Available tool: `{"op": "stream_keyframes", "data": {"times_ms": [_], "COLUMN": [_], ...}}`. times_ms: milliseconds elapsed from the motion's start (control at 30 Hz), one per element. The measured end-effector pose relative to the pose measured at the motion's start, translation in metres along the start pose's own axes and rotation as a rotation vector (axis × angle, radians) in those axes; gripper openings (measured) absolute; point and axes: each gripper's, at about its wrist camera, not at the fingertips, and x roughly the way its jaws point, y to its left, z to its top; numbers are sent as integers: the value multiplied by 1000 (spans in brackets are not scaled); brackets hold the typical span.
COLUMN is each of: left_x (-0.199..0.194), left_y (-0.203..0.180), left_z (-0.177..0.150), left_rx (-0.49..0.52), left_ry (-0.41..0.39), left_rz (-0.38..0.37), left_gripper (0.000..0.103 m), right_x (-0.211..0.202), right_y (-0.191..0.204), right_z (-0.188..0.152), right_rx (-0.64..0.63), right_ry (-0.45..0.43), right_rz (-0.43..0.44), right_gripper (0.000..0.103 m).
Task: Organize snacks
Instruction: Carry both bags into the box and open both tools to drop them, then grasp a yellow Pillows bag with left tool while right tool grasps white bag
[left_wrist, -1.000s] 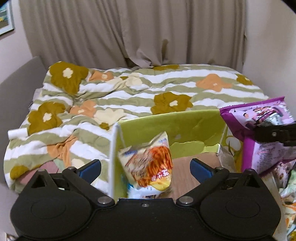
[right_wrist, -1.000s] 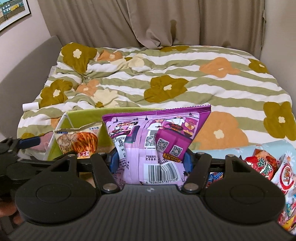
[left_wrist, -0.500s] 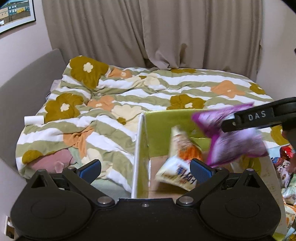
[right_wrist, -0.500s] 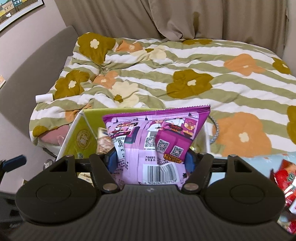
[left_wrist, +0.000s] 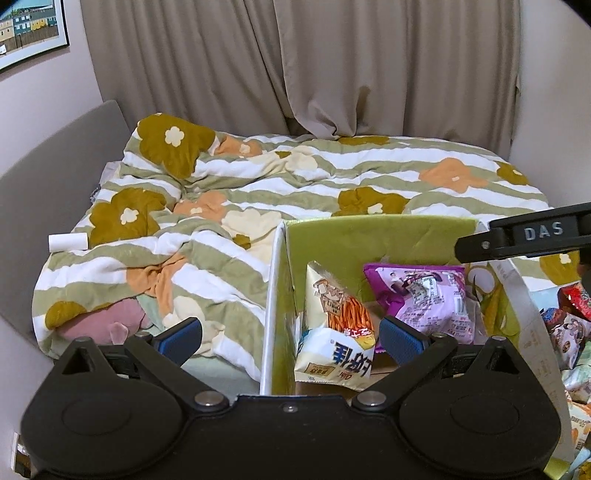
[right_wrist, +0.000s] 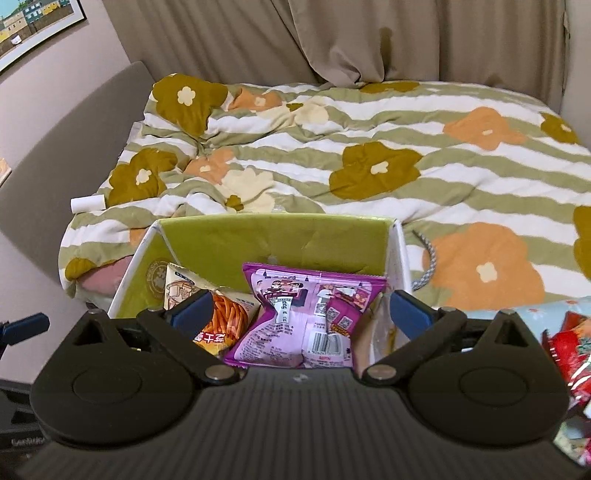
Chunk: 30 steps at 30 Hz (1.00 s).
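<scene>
Glossy plastic film on the purple snack bag (right_wrist: 306, 317), crinkled and catching the light. Same shiny wrapper on the orange-and-white snack bag (left_wrist: 334, 325) beside it. The green box (right_wrist: 273, 240) looks like matt cardboard, creased on its inner wall, bare brown board at the bottom. Soft, rumpled cloth on the flowered quilt (right_wrist: 369, 147); heavy matt fabric on the curtains (left_wrist: 332, 66). The right gripper (right_wrist: 299, 310) is matt black plastic with ribbed blue pads (right_wrist: 406, 312) and small shiny metal pins.
</scene>
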Motion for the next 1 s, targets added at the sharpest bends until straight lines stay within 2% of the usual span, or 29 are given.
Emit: {"op": "stream_keyframes", "data": {"times_ms": [333,633,833,1000], "left_x": [-42,-88,-114,-133], "left_y": [0,-18,-45,-84], "left_z": [11,11,2,-13], "left_rx": [4,40,64,71], "left_ry": [-76,-154,-170,-185], "left_rz": [-9,-71,-106,-140], "left_gripper": [103,103,103,103], "right_x": [-71,-136,-174,-202], "right_y": [5,-7,-39,-80], "right_z": [-3,-28,-58,-85], "right_rx": [0,27,77,86], "right_ry": [-88,-156,-180,-181], "right_rz": [-14,-105,-120,-159], "right_gripper": [103,103,103,103]}}
